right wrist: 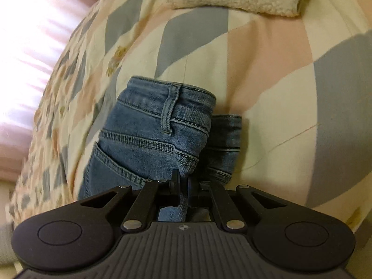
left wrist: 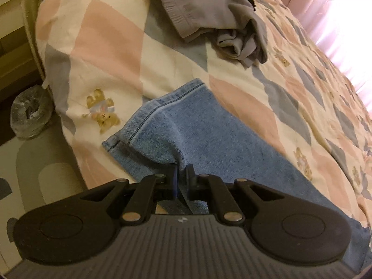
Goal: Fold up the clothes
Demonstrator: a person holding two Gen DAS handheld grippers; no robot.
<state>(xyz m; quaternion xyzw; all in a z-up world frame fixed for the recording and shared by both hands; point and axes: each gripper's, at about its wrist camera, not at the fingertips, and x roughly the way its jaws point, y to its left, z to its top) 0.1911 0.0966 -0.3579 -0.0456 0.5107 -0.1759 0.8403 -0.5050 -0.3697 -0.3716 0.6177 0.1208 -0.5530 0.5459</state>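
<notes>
Two tools are closed on one pair of blue denim jeans [left wrist: 197, 139], which is spread on the bed [left wrist: 111, 46] covered with a pink, grey and cream checked quilt. The left tool [left wrist: 182, 174] is pinched on the fabric near the hemmed leg end, and the right tool [right wrist: 182, 181] is pinched on the waistband side, below the belt loop. The denim is judged to be thick, rather heavy and not slippery, so seams and hems are the firm places to be held. A grey crumpled garment [left wrist: 209, 16] is lying well apart.
</notes>
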